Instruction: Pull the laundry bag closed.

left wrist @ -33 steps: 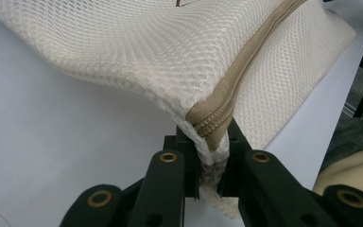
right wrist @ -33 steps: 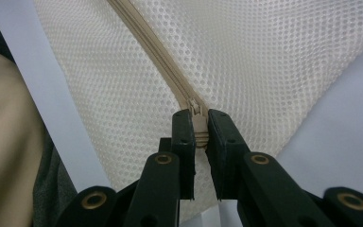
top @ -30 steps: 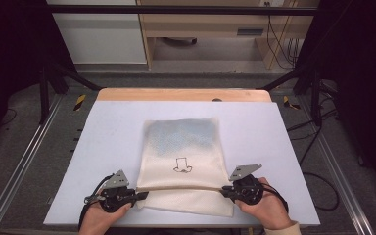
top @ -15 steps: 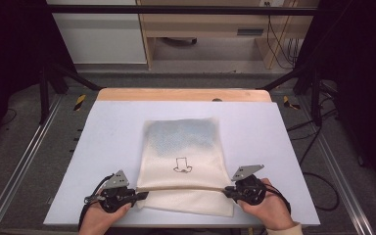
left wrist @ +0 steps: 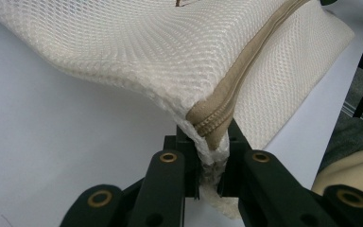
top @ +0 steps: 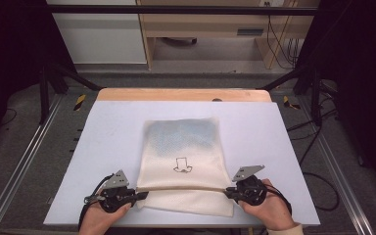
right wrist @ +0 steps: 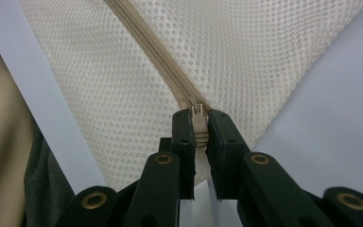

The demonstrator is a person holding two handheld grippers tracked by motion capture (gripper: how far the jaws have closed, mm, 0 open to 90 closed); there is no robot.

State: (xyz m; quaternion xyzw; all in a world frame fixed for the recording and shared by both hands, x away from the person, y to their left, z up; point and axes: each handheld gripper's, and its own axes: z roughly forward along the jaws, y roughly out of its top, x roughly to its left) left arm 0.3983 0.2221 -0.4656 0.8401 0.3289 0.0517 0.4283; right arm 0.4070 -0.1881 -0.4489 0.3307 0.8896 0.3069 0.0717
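Mesh bag (top: 183, 161) lies flat mid-table (top: 107, 127). Left tool (top: 138, 194) is clamped on the bag's corner at the zip (top: 181, 187) end; right tool (top: 227, 192) is clamped on the slider (right wrist: 198, 109). Step: zip held taut, still closed. Next: draw the slider along while the left anchors.

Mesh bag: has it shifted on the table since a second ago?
No. In the high view the mesh bag lies at the same spot against the table's wooden far edge, with both grippers at its zipper ends as before.
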